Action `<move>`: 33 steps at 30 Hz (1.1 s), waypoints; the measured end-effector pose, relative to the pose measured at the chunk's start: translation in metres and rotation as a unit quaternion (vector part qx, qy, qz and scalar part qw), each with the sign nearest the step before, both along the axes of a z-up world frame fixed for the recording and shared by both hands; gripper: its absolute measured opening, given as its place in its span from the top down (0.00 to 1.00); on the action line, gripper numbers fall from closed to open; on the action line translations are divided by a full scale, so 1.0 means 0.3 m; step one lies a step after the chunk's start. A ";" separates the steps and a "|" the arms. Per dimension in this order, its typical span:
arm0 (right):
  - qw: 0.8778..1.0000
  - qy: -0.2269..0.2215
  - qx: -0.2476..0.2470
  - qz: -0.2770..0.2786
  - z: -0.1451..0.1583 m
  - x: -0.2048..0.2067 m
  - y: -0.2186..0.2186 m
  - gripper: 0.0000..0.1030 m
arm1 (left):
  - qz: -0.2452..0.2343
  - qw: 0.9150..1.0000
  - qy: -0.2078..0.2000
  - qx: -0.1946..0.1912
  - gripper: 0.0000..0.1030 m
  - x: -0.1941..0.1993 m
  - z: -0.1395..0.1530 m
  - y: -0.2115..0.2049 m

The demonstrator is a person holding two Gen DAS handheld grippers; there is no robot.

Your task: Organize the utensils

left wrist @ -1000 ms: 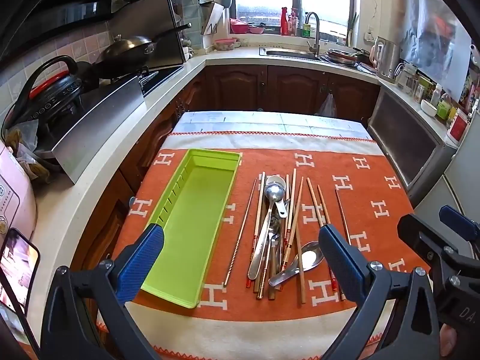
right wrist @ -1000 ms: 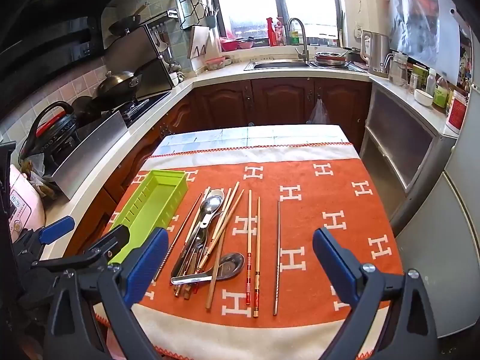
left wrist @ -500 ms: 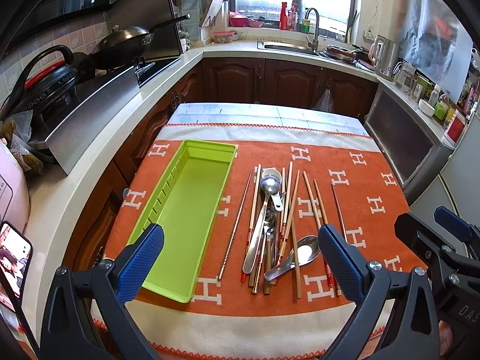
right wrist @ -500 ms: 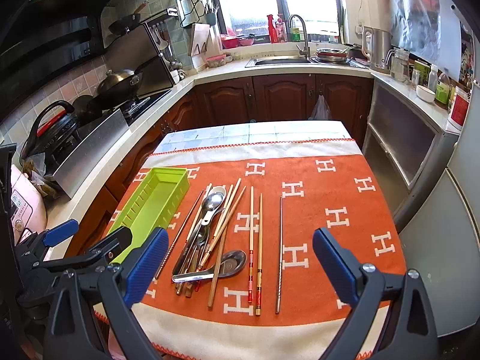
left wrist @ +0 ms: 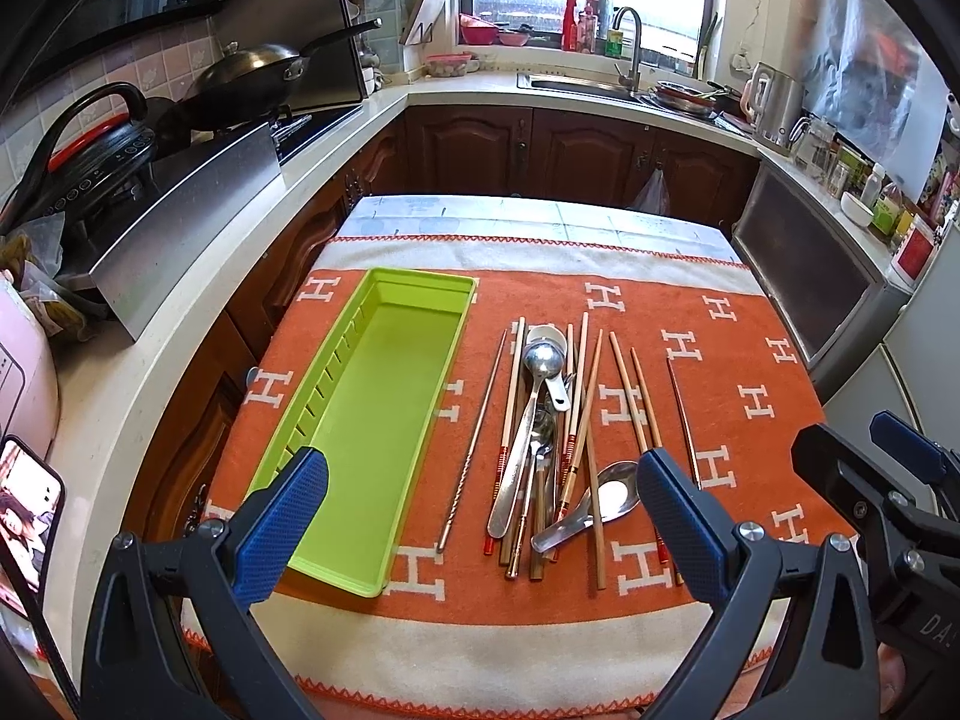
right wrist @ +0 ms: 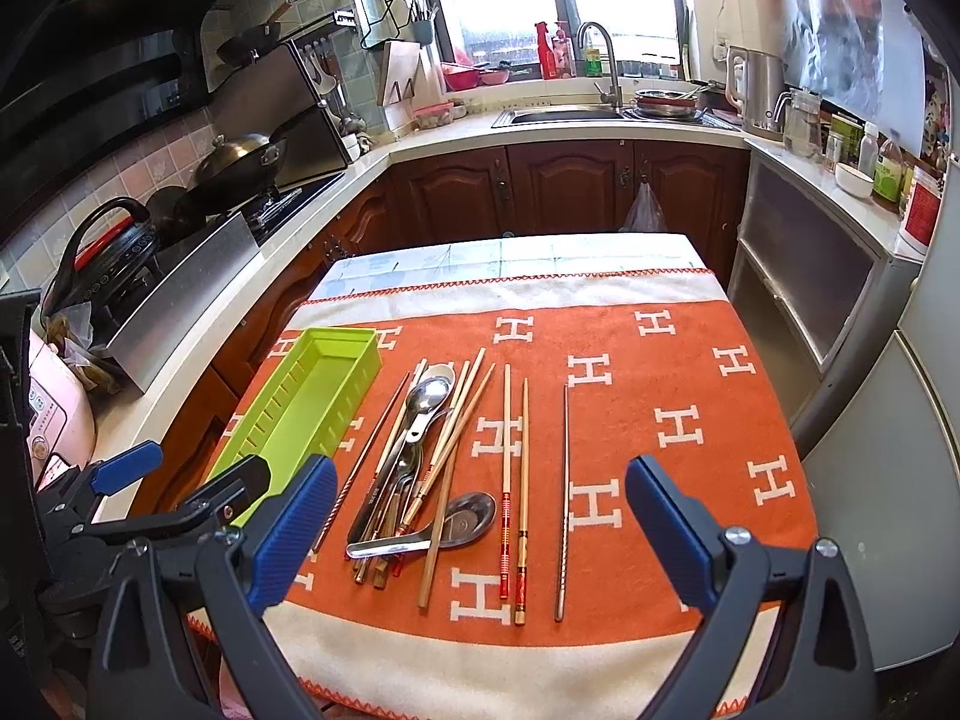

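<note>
A long green plastic tray (left wrist: 384, 396) lies empty on the left of the orange cloth (left wrist: 750, 360); it also shows in the right wrist view (right wrist: 312, 402). Right of it lies a loose pile of metal spoons (left wrist: 543, 360), wooden chopsticks (left wrist: 585, 414) and a metal chopstick (left wrist: 474, 450). In the right wrist view the pile (right wrist: 420, 456) has two red-ended chopsticks (right wrist: 507, 480) and a metal chopstick (right wrist: 564, 498) lying apart on its right. My left gripper (left wrist: 480, 531) is open and empty above the near table edge. My right gripper (right wrist: 480, 531) is open and empty, to the right of the left one.
The table stands in a kitchen, with counters on the left, far side and right. A stove with a wok (left wrist: 252, 66) is at the left, a sink (left wrist: 576, 84) at the back. A phone (left wrist: 24, 516) rests at the near left.
Both grippers have drawn back and up a little from the table, so more of the cloth's near edge shows. Nothing on the table has moved.
</note>
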State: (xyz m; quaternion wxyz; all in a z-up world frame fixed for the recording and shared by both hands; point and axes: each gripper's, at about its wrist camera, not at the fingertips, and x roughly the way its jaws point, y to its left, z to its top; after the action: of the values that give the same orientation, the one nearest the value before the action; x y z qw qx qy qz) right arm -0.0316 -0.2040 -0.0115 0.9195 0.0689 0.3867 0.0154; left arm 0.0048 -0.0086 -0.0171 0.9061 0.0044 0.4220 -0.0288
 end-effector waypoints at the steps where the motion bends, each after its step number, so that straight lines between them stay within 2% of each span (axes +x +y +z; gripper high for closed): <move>1: 1.000 0.000 0.000 0.000 -0.001 0.000 0.001 0.05 | 0.000 1.000 0.001 0.000 0.01 -0.001 -0.001 -0.001; 33: 1.000 0.003 0.003 0.000 -0.013 -0.004 0.009 0.05 | 0.002 1.000 0.010 0.004 0.01 -0.005 -0.015 0.012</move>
State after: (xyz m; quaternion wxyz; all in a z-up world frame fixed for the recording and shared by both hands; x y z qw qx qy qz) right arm -0.0329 -0.2014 -0.0155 0.9183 0.0716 0.3891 0.0168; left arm 0.0034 -0.0049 -0.0217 0.9017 0.0071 0.4316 -0.0249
